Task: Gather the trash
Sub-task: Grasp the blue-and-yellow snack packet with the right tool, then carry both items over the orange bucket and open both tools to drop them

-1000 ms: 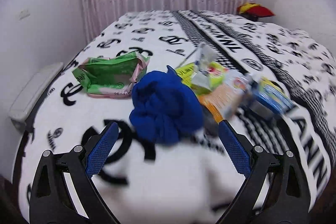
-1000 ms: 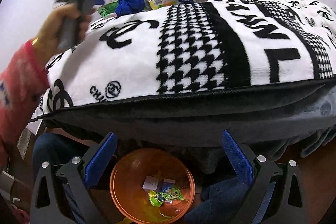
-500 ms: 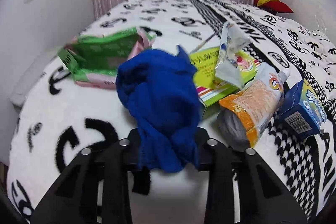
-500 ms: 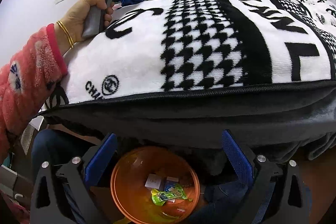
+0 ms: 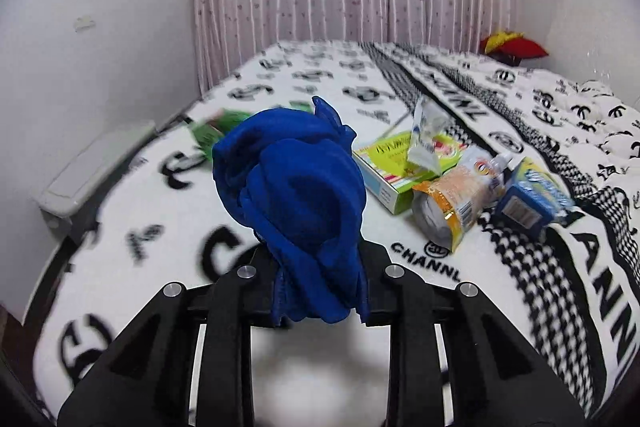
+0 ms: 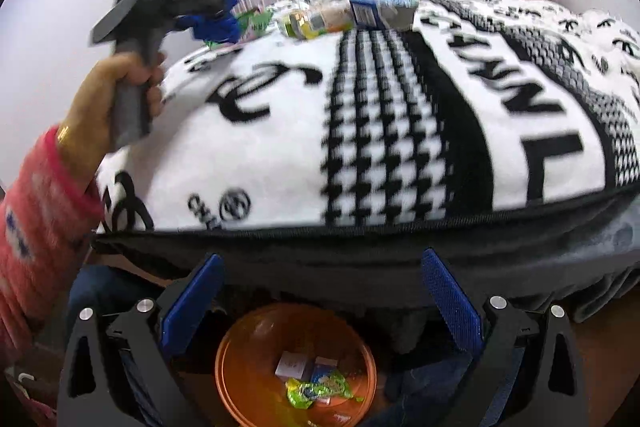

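In the left wrist view my left gripper (image 5: pixel 318 267) has its jaws closing on a crumpled blue cloth (image 5: pixel 296 203), which is pinched between them and hangs raised above the bed. The right wrist view shows that left gripper (image 6: pixel 192 3) with the blue cloth (image 6: pixel 218 23) in a person's hand. Behind it lie a green packet (image 5: pixel 212 131), a lime box (image 5: pixel 396 163), a clear wrapper (image 5: pixel 426 131), an orange pouch (image 5: pixel 456 195) and a blue carton (image 5: pixel 528 199). My right gripper (image 6: pixel 320 299) stands open, with nothing in it, over an orange bin (image 6: pixel 224 367) holding wrappers (image 6: pixel 316 391).
The bed wears a white blanket (image 5: pixel 160 235) with black logos; its front edge (image 6: pixel 360 231) overhangs the bin. A grey box (image 5: pixel 92 167) sits by the left wall. A red and yellow cushion (image 5: pixel 508 45) lies far back. A pink sleeve (image 6: pixel 40 219) fills the left side.
The left gripper went from wide open in front of the blue cloth to shut on it, and the cloth has come up off the blanket. The right gripper stayed open over the bin.
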